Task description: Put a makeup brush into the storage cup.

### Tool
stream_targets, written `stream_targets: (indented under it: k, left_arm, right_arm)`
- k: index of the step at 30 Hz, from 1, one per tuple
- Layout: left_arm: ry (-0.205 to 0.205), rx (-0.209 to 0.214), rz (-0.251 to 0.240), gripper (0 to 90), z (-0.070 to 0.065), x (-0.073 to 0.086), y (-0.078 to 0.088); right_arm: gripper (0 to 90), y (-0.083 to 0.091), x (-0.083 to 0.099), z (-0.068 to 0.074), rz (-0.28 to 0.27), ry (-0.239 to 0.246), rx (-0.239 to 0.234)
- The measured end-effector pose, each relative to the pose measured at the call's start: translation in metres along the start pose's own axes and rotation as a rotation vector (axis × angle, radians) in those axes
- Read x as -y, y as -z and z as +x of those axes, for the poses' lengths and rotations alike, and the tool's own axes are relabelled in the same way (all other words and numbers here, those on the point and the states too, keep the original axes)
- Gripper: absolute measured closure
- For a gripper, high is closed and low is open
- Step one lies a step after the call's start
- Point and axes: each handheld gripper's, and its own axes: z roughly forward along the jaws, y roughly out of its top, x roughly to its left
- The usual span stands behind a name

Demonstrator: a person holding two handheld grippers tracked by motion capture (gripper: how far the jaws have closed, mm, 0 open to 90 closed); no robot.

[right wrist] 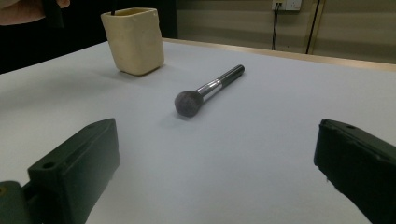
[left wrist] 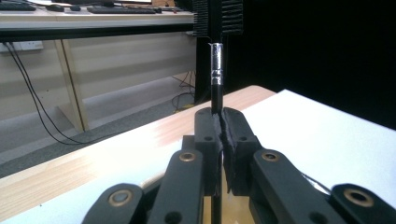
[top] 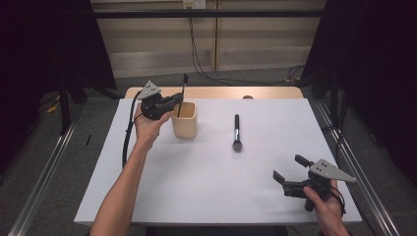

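Left gripper (top: 173, 102) clamping thin brush (top: 183, 93) upright in beige cup (top: 185, 120), round brush (top: 236, 132) flat on white table (top: 206, 172)

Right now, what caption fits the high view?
Left gripper lowers a thin brush into the cream cup; right gripper waits open.

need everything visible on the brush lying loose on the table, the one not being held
The makeup brush lies flat on the white table, right of the cream cup, with nothing touching it. It has a dark rounded bristle head, a shiny metal collar and a straight black handle. In the high view the head points toward the person and the handle away. It sits ahead of the open right gripper, well apart from it.
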Motion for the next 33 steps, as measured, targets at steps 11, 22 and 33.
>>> stream_targets:
  k: [11,22,33]
  left_arm:
    - [0.004,-0.011,0.031,85.7,0.003,0.011,-0.002]
    - [0.012,-0.025,0.052,85.7,0.005,0.020,0.002]
    - [0.021,-0.032,0.076,85.5,0.006,0.027,0.003]
  right_arm:
    - [0.0,0.001,0.000,0.000,-0.001,0.000,-0.002]
    - [0.0,0.000,0.000,0.000,0.000,0.001,-0.002]
    - [0.0,0.001,0.000,0.000,0.000,0.002,-0.002]
